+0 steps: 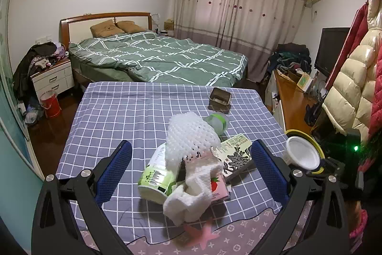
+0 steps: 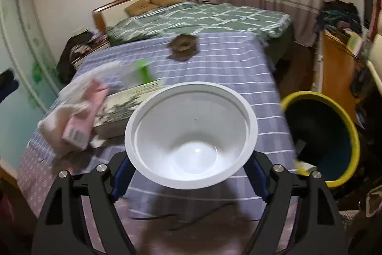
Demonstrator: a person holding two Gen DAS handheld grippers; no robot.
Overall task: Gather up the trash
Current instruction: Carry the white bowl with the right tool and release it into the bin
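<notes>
A trash pile lies on the checked tablecloth (image 1: 114, 111): white foam netting (image 1: 191, 138), a green-labelled can (image 1: 156, 179) on its side, a white tissue wad (image 1: 191, 192), a pink carton (image 1: 218, 185), a printed box (image 1: 236, 154) and a green-banded bottle (image 1: 217, 122). My left gripper (image 1: 188, 171) is open, its blue fingers on either side of the pile. My right gripper (image 2: 188, 173) is shut on a white plastic bowl (image 2: 191, 133), held above the table's right edge. A yellow-rimmed bin (image 2: 322, 135) stands to the bowl's right. The bowl also shows in the left wrist view (image 1: 302, 152).
A small brown box (image 1: 220, 98) stands at the table's far side. Behind the table is a bed (image 1: 162, 56) with a green quilt. A wooden desk (image 1: 290, 99) and hanging coats (image 1: 353, 78) are on the right. A nightstand (image 1: 52, 78) and red bucket (image 1: 50, 103) are at the left.
</notes>
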